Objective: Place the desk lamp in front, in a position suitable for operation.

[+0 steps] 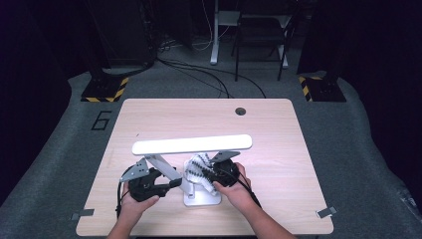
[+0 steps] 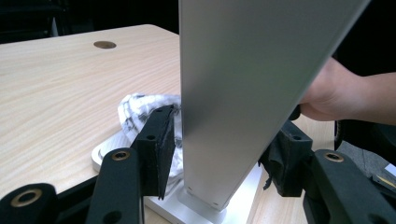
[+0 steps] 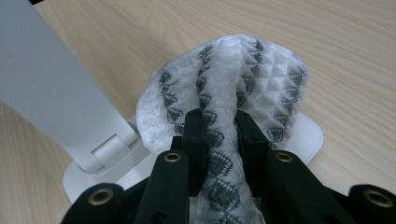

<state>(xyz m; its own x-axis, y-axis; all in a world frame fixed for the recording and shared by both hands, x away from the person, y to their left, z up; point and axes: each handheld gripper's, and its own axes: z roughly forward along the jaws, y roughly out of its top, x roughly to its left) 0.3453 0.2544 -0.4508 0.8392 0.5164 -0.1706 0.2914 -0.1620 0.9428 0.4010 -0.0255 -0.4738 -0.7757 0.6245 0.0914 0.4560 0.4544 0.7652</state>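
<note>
A white desk lamp stands near the table's front edge, its long head [image 1: 191, 144] lit and level. My left gripper [image 1: 171, 183] [image 2: 224, 149] is shut on the lamp's slanted arm [image 1: 166, 167] [image 2: 233, 93], one jaw on each side just above the base [image 2: 107, 149]. My right gripper [image 1: 211, 174] [image 3: 219, 123] is shut on a white cloth with a grey diamond pattern [image 1: 199, 167] [image 3: 233, 70], bunched and pressed onto the lamp base [image 1: 201, 199] [image 3: 310, 135]. The cloth [image 2: 135, 105] shows behind the left jaw.
The wooden table [image 1: 278, 149] has a round cable hole [image 1: 241, 111] at its far edge. Beyond it on the grey floor are two stand feet with yellow-black stripes [image 1: 105, 92] [image 1: 318, 89], cables and a dark chair [image 1: 261, 35].
</note>
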